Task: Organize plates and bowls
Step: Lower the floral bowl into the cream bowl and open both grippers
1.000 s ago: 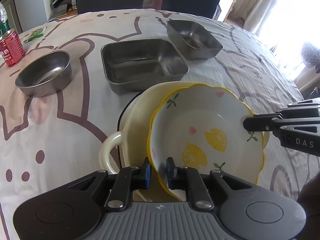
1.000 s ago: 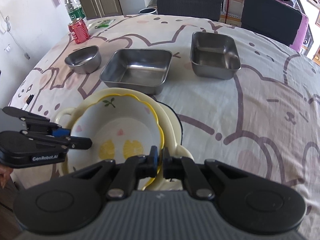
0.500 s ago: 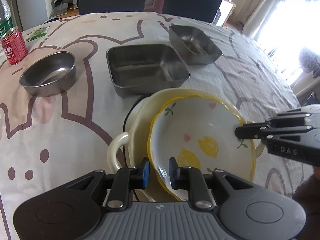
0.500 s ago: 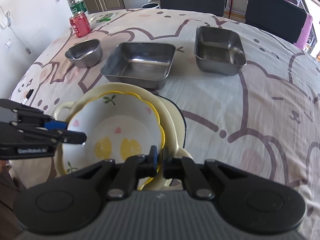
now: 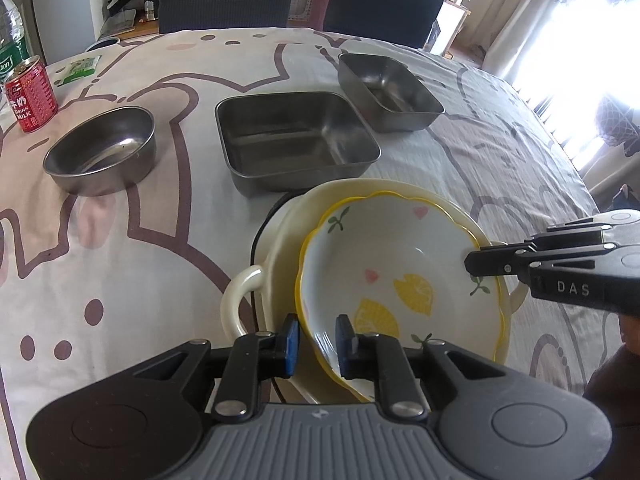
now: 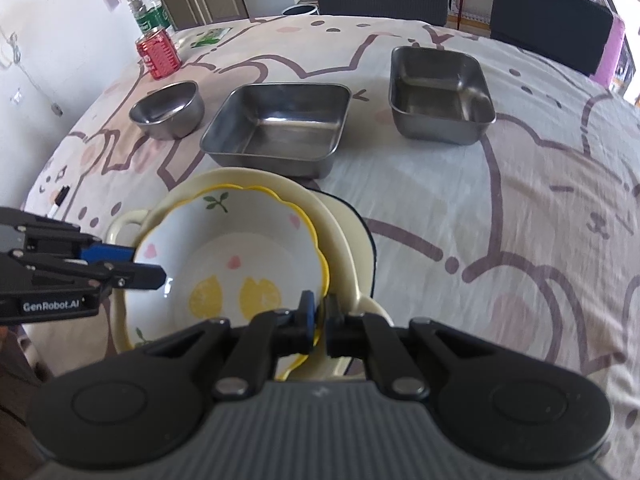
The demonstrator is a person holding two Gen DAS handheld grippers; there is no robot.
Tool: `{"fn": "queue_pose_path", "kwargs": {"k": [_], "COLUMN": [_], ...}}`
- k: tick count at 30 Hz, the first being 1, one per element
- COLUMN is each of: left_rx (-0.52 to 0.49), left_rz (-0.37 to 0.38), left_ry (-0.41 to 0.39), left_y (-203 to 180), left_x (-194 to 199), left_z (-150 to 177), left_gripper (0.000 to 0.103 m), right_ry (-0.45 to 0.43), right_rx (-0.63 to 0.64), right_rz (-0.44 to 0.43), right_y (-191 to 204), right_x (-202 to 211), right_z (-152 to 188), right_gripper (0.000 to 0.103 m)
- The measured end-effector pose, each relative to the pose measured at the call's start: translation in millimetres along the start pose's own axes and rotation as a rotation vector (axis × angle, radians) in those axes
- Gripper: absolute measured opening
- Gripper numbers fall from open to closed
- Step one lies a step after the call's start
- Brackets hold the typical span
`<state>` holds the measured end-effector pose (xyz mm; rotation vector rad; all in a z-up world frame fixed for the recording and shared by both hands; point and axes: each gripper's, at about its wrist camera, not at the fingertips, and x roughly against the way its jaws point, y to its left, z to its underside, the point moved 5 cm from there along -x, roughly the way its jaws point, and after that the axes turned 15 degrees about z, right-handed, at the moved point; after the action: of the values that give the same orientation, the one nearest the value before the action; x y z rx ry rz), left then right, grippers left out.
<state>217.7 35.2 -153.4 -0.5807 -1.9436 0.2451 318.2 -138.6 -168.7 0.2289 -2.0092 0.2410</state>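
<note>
A white lemon-print bowl (image 5: 400, 264) with a scalloped yellow rim lies tilted inside a larger cream dish (image 5: 280, 248) with loop handles. My left gripper (image 5: 318, 342) is shut on the bowl's near rim, one pad outside and one inside. From the right, my right gripper (image 5: 474, 258) pinches the opposite rim. In the right wrist view the same bowl (image 6: 232, 256) has the right gripper (image 6: 319, 316) shut on its thin yellow edge, and the left gripper (image 6: 148, 266) clamps the left rim. The cream dish (image 6: 344, 248) rests on something dark-edged.
Behind the dish stand a large square steel pan (image 5: 296, 140), a smaller square steel pan (image 5: 388, 88) and a round steel bowl (image 5: 100, 152). A red can (image 5: 30, 96) and a plastic bottle (image 6: 144, 4) are far left. A marker (image 6: 60, 200) lies near the table's left edge.
The left gripper's pads stand slightly wider apart on the rim than a second ago. Both grippers and the bowl have barely shifted.
</note>
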Motion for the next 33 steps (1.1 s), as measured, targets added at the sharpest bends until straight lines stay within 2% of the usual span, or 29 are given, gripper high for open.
{"fn": "queue_pose_path", "kwargs": {"k": [4, 12, 16, 19, 29, 33], "left_rx": [0.001, 0.009, 0.011, 0.011, 0.014, 0.008], "left_rz": [0.0, -0.002, -0.005, -0.005, -0.007, -0.003], "left_ry": [0.0, -0.001, 0.0, 0.001, -0.001, -0.021], "left_y": [-0.1, 1.7, 1.5, 1.0, 1.0, -1.7], "left_x": [0.6, 3.3, 3.9, 3.8, 7.5, 15.3], "left_z": [0.1, 0.2, 0.4, 0.3, 0.3, -0.3], "left_gripper": [0.02, 0.02, 0.02, 0.02, 0.022, 0.03], "right_ry": [0.015, 0.01, 0.016, 0.018, 0.007, -0.011], "right_rx": [-0.043, -0.015, -0.017, -0.027, -0.017, -0.025], "right_rz": [-0.038, -0.048, -0.058, -0.072, -0.092, -0.099], "right_y": [-5.2, -0.7, -1.6, -3.8, -3.9, -6.1], "right_x": [-2.3, -1.5, -0.8, -0.5, 5.4, 10.6], "right_z": [1.0, 4.7, 6.0, 6.4, 7.6, 6.7], "right_gripper": [0.005, 0.007, 0.012, 0.02, 0.032, 0.036]}}
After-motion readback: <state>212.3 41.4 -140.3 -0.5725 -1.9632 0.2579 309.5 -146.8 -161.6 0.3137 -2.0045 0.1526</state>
